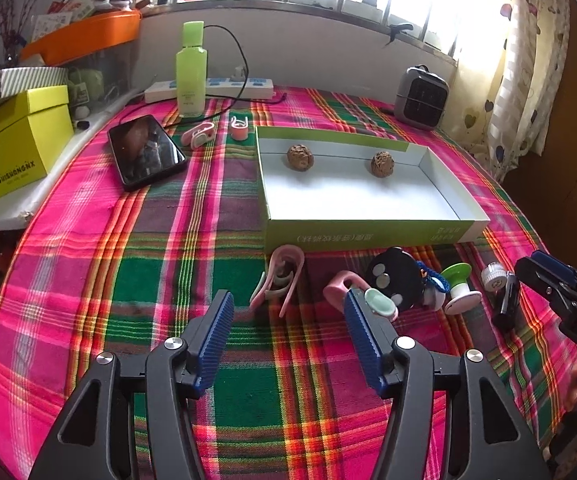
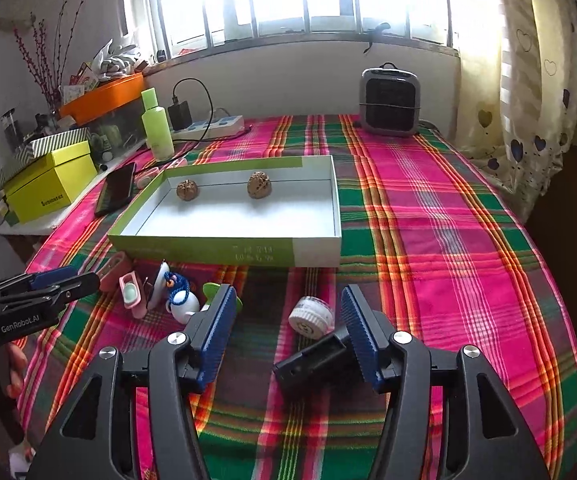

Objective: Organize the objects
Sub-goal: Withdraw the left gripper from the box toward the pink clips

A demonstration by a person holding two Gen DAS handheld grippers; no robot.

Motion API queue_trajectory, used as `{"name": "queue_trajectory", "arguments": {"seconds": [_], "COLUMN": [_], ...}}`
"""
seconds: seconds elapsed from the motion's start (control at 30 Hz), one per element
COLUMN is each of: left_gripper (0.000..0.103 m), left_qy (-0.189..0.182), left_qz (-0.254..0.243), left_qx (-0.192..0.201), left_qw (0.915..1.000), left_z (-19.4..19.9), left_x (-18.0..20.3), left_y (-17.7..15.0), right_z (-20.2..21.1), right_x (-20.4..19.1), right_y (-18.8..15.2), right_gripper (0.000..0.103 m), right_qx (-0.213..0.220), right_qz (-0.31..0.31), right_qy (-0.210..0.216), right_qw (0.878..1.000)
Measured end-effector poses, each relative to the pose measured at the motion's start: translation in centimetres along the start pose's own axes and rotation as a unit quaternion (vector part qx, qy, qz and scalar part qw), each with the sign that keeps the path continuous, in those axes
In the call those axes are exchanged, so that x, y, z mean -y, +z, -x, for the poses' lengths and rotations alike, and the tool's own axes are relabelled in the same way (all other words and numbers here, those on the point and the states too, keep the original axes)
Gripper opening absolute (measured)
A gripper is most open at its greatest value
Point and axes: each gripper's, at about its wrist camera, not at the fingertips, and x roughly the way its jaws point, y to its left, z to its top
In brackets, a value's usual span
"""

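Two walnuts (image 1: 299, 155) (image 1: 382, 164), one tray (image 1: 368, 232), four pink clips (image 1: 278, 284).

Tablecloth (image 1: 128, 280): woven plaid cloth, matt, visible weave. Tray box (image 1: 368, 232): cardboard, smooth matt white inside, printed green outside. Two walnuts (image 1: 299, 156) in it: rough, wrinkled shell. Phone (image 1: 146, 153), far left: glossy glass, reflective. Green bottle (image 1: 191, 68): smooth plastic, slight sheen. Left gripper (image 1: 288, 308) pads: ribbed blue rubber; arms matt black plastic, shiny metal pins. Curtain (image 1: 528, 80): thin printed fabric.

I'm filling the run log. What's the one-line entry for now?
left gripper: open, empty | right gripper: open, empty | tray: two walnuts | clips: on cloth
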Motion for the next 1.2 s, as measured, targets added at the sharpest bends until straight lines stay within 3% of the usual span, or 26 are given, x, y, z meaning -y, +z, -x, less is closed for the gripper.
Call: {"name": "queue_trajectory", "arguments": {"seconds": [0.7, 1.2], "left_gripper": [0.057, 0.058], "left_qy": [-0.006, -0.009], "left_qz": [0.012, 0.009], "left_qx": [-0.016, -0.021], "left_qw": [0.9998, 0.9997], "left_z": [-0.9, -1.6], "left_x": [-0.9, -0.8], "left_y": [-1.5, -1.4], "right_z": [-1.0, -0.9], "right_x": [0.6, 2.4], "right_y": [-2.9, -3.1], "right_gripper": [0.056, 0.056], "right_qx": [-0.038, -0.051], "right_qz": [-0.026, -0.035], "right_qy": [-0.017, -0.065], "right_qw": [0.999, 0.996]}}
